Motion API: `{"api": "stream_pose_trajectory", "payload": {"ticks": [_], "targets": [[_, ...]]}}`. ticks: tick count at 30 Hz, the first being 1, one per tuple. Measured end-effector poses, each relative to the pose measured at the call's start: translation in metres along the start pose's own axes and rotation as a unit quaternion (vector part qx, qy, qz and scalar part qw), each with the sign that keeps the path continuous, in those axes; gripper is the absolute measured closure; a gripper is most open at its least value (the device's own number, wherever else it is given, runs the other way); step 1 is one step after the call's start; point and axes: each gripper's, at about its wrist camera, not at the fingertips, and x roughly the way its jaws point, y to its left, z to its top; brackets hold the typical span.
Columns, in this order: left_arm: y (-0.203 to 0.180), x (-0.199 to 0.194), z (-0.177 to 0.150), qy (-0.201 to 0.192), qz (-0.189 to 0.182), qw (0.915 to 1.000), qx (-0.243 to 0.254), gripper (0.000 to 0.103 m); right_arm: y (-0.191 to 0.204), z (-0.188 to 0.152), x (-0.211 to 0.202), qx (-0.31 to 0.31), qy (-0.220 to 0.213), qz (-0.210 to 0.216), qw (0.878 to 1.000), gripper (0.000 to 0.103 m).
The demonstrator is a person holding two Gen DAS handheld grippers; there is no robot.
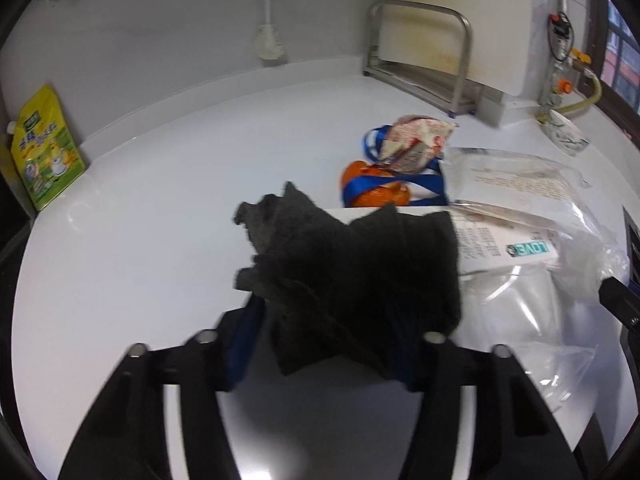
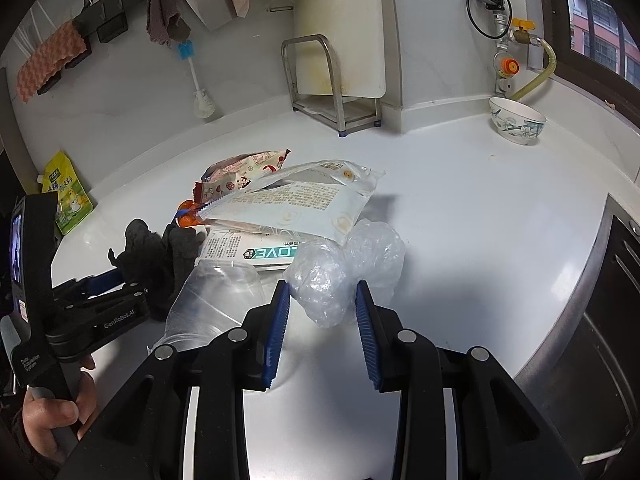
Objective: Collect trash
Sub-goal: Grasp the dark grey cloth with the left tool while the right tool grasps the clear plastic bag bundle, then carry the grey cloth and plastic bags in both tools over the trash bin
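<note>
Two grippers over a white table [image 2: 460, 208]. Left gripper [image 1: 320, 344]: jaws set fairly wide, with a crumpled black cloth [image 1: 352, 276] bunched between them; the cloth hides the inner pads, so cannot tell whether they actually pinch it. In the right wrist view the same cloth sits at the tip of the left gripper, apparently lifted off the table. Right gripper [image 2: 322, 332]: jaws parted, blue ribbed pads either side of the near end of a crumpled clear plastic wad [image 2: 344, 272]; contact not certain, no squeeze visible. Just left of the wad, a flat clear plastic sheet [image 2: 216, 292] lies on the table, partly under the cloth. Behind both, a white carton printed "LOVE" [image 2: 256, 252], lying flat. On top of the carton's far edge rests a large white printed pouch [image 2: 304, 204], tilted. Behind the pouch, a red-and-white snack wrapper [image 2: 240, 176]; at its left corner an orange item [image 1: 376, 188] wrapped with blue ribbon. Further out: yellow-green refill pouch [image 1: 46, 148] leaning at the far left wall, bottle brush [image 2: 198, 80] hanging on the wall, metal rack [image 2: 320, 88] holding a white cutting board, patterned bowl [image 2: 516, 120] near the window corner, gas valve [image 2: 516, 36] with hose above it.
</note>
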Motion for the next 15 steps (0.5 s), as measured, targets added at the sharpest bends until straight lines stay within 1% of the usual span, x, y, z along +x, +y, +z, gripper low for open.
{"api": "stream_pose_trajectory", "payload": {"ticks": [4,6,9,15], "targets": [[-0.005,-0.005,-0.002,-0.006,0.006,0.9999,0.008,0.074,-0.001,-0.002,-0.006,0.000,-0.001,0.000,1.000,0.070],[-0.003,-0.009,-0.002,-0.009,0.004,0.9999,0.005,0.081,-0.003,-0.004,-0.009,-0.001,-0.002,-0.001,1.000,0.070],[0.001,-0.015,-0.003,-0.012,-0.006,0.9999,-0.001,0.085,-0.007,-0.008,-0.014,0.001,-0.003,-0.003,1.000,0.070],[0.010,-0.033,-0.007,-0.024,-0.004,0.9996,-0.011,0.088,-0.012,-0.017,-0.027,0.007,-0.008,-0.006,1.000,0.070]]}}
